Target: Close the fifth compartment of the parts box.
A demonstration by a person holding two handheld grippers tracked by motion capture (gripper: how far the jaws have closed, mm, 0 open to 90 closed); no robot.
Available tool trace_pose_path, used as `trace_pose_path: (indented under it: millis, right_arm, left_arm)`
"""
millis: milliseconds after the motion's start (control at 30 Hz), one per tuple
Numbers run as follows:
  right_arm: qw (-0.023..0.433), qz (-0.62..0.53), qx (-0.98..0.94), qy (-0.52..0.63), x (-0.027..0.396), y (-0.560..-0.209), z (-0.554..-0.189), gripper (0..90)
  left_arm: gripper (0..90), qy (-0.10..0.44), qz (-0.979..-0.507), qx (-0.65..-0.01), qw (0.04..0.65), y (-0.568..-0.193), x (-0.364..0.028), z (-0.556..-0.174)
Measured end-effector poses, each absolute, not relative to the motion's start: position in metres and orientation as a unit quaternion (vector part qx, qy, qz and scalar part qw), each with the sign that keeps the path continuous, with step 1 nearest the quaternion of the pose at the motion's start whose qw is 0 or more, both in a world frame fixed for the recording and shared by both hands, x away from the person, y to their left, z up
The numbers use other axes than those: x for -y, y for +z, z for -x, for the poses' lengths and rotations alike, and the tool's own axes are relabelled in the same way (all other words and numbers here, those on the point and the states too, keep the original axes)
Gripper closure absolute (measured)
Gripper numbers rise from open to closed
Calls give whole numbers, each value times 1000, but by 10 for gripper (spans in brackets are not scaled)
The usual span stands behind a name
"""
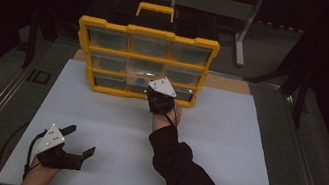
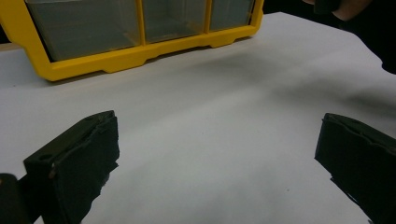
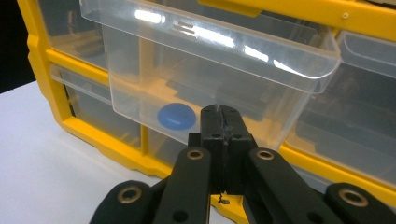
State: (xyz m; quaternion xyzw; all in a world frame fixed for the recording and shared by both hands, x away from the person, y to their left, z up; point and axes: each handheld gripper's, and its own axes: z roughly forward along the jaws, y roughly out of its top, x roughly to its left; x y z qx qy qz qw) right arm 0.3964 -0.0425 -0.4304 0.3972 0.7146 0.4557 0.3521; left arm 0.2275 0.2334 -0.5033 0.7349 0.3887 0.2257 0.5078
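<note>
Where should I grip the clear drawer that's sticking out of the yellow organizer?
Grip the clear drawer by its flared top front lip, coming from the front, one jaw inside and one outside. The lip juts toward the right gripper, whose jaws are shut against the drawer's front wall, so they probably need opening first.

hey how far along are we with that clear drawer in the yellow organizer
Done: the clear drawer sticks out of the yellow organizer, a blue round piece inside it. In hand: the right gripper, jaws shut, sits at the drawer's front. The left gripper rests open on the table. Left, probably: pushing the drawer in.
</note>
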Motion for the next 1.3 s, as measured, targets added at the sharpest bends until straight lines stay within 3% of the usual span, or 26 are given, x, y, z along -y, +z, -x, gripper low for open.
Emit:
trace_pose_path:
  millis: [1300]
  right_arm:
    - [352, -414, -710, 447, 43, -428, -436, 900]
  left_arm:
    - [0, 225, -736, -387, 508, -504, -233, -228]
